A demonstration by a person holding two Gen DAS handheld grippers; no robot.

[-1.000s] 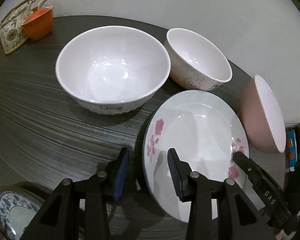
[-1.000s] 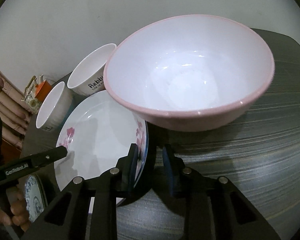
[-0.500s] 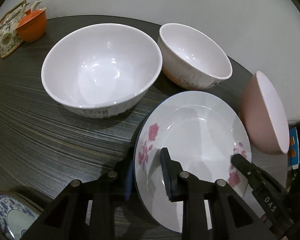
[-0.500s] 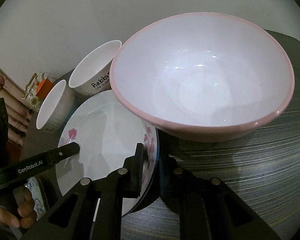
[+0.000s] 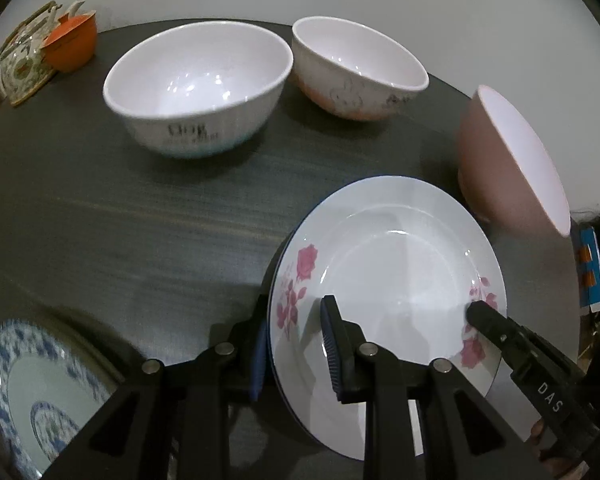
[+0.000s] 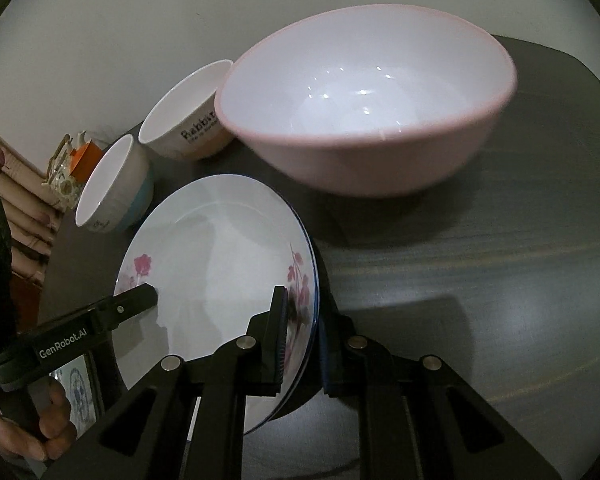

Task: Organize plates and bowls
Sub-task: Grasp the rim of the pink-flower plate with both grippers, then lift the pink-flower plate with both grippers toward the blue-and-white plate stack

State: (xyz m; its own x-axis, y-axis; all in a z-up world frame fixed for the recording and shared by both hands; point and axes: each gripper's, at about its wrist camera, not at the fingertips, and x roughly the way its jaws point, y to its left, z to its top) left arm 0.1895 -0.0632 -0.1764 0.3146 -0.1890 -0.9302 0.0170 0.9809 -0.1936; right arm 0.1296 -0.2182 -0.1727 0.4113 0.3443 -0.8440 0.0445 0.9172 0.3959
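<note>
Two hand-held grippers hold one white plate (image 5: 396,264) with pink roses between them, above a dark, streaked counter (image 5: 140,216). The left hand-held gripper (image 5: 294,344) is clamped on the plate's left rim, one blue-padded finger under the edge and the other on the plate's upper face. The right hand-held gripper (image 6: 302,336) is clamped on the opposite rim in the same way, one finger on the face and one beneath. In the left wrist view the right gripper's dark finger reaches onto the plate from the lower right; in the right wrist view the left gripper's finger, lettered "GenRobot.AI", reaches on from the lower left, with the person's left hand (image 6: 32,428) behind it.

The plate is tilted and a shadow lies on the counter beneath it.

Three bowls stand on the counter beyond the plate. A wide white bowl (image 5: 198,88) with dark lettering on its side is at the far left. Just beside it is a smaller white bowl (image 5: 358,68) with a peach base and a rabbit drawing. A large pink bowl (image 6: 364,100), white inside, sits near the plate's right side — well apart from the other two.

A blue-and-white patterned plate (image 5: 32,396) lies at the near left of the counter. At the far left corner stand a flowered teapot (image 5: 24,64) and an orange cup (image 5: 70,42), touching or nearly so.
</note>
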